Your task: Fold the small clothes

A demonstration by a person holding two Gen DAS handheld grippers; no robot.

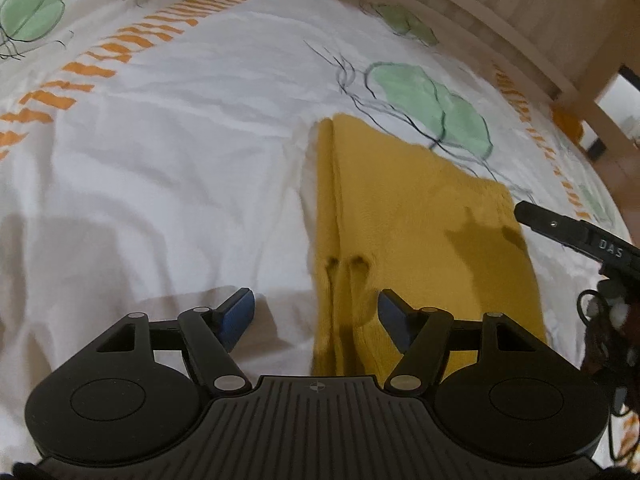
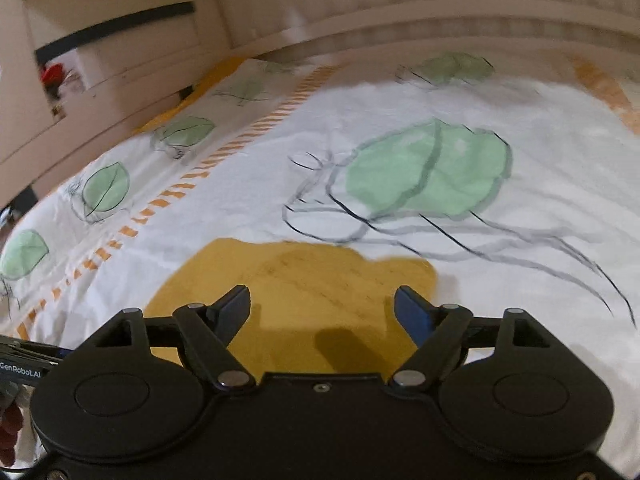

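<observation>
Left wrist view shows both tools, left tool [image 1: 316, 314] and right tool [image 2: 322, 308], wide open and empty over a folded yellow cloth [image 1: 420, 220] laid flat on the bed [image 1: 180, 160], likely for another fold.

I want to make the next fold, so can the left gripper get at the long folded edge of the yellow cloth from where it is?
Probably yes. The left gripper has its jaws open and empty, and the yellow cloth has its folded edge running straight out between them on the bedsheet, with nothing lying across it.
</observation>
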